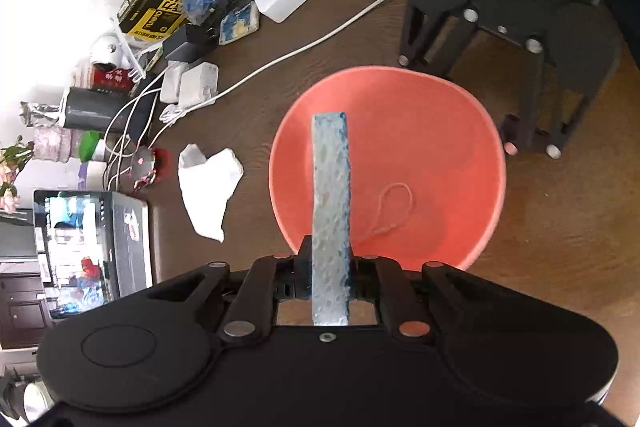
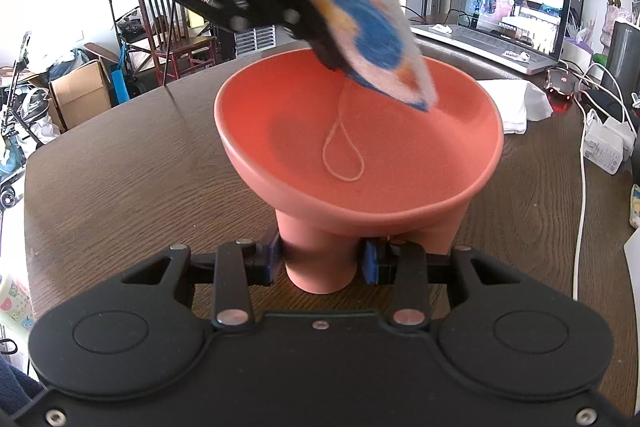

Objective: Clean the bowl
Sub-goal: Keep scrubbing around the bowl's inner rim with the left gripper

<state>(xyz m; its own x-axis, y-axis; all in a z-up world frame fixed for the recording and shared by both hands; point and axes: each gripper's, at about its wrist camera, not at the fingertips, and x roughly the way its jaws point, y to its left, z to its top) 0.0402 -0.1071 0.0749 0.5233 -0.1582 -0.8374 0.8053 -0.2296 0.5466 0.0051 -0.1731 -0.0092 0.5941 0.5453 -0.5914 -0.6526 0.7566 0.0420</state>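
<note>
Bowl stands on the surface, the right claw pinching its foot, likely to steady it for wiping. Left claw pinches a sponge edge-on, angled down over the far rim; a string loop lies inside.

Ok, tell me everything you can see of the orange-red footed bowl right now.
The orange-red footed bowl looks like matte plastic or ceramic: a wide flared dish on short round legs, two of them visible. It stands upright on the brown wooden table. The right gripper is shut on one leg, blue pads either side. A thin looped string lies inside. The left gripper holds a blue and white sponge over the dish; whether they touch is unclear.
</note>
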